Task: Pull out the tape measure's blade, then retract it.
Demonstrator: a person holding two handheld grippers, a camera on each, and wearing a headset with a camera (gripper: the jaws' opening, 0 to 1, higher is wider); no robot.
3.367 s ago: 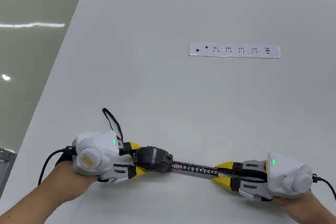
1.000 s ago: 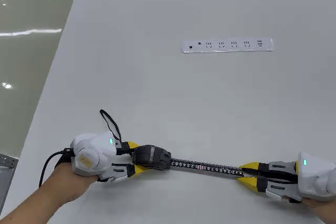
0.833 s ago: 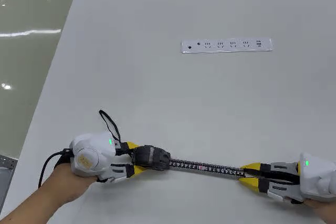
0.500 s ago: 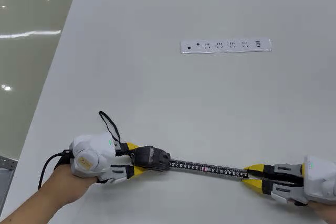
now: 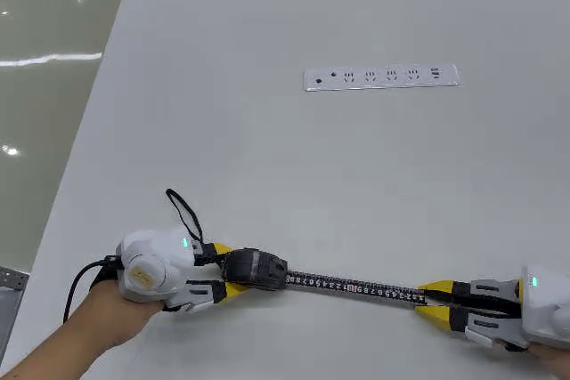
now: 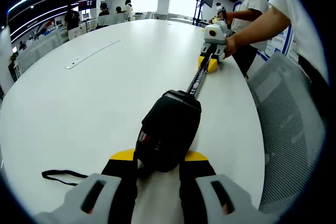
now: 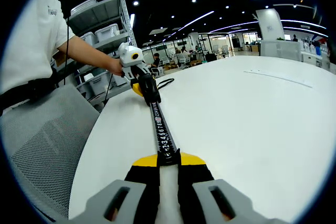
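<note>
Subject: tape measure (image 5: 267, 271), lying on the white desk (image 5: 267, 131) close to the edge at the person's side, toward the left end of that edge.
Case (image 5: 256, 269): black and rounded, resting on the desk surface. In the left gripper view it sits squarely between that hand-held gripper's two jaws, blade slot facing away from the camera.
Blade (image 5: 356, 288): drawn out of the case in a straight line, running roughly along the person's edge of the desk toward the right. It is dark with pale numerals, printed face up. Whether its middle touches the desk cannot be told.
Left hand-held gripper (image 5: 228, 270): jaws set partway in, yellow tips pressed to opposite sides of the case, holding it. The white body is gripped in the person's left hand (image 5: 111, 309).
Right hand-held gripper (image 5: 429, 302): jaws drawn nearly together, pinching the free end of the blade between the yellow tips. The right gripper view shows the blade leaving the tips and leading straight to the case and the other hand-held gripper beyond.
Separation: the two hand-held grippers are well apart, joined by the blade alone.
Strap (image 5: 185, 211): thin black loop lying flat on the desk, just beside the left hand-held gripper on its far side. Its attachment point is hidden.
Power strip (image 5: 381, 76): white, flat on the desk, well apart from the tape measure, toward the far edge, long side roughly parallel to the blade.
Chair (image 6: 294, 124): grey mesh back, just beside the person's edge of the desk.
</note>
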